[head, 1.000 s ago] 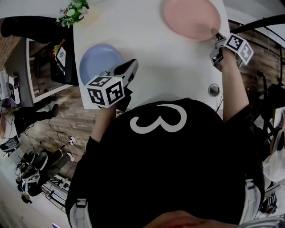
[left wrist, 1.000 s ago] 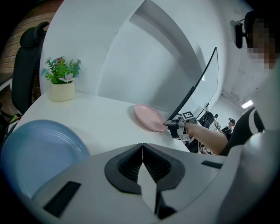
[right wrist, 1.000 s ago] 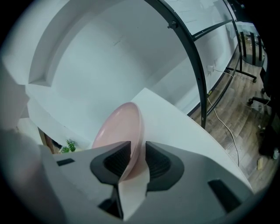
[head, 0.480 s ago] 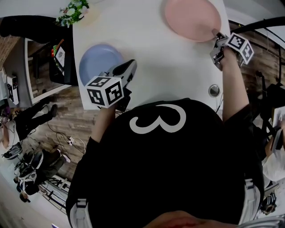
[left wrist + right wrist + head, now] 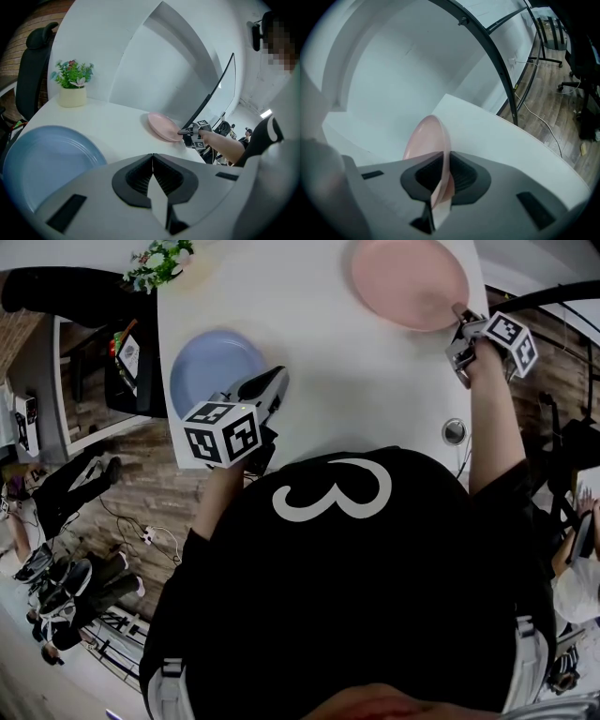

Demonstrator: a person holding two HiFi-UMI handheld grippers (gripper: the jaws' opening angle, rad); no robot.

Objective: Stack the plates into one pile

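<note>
White matte table, smooth, w/ a curved far edge. Two plates on it, well apart.

Smooth round pink plate lies at the table's far right corner in the head view. It's shallow w/ a thin raised rim, satin finish. Right gripper is at its near rim. In the right gripper view the plate shows edge-on as a thin curved sliver. Its rim runs straight btw. the dark ribbed pads of the right gripper. The jaws have just been closing and now pinch that rim, w/ only the rim's thickness left btw. them.

Glossy round pale-blue plate sits flat near the table's left edge. It has a broad flat well and a low stepped rim. In the left gripper view the blue plate fills the lower left, just beside the grey moulded body. Left gripper is just right of the plate, above the table. I can't tell if it touches. Its jaws are pressed together, ribbed black pads meeting in one seam, nothing btw. them.

Small plant w/ green leaves in a cream rounded pot stands at the far left corner. A round metal grommet is set in the table near the right forearm.
</note>
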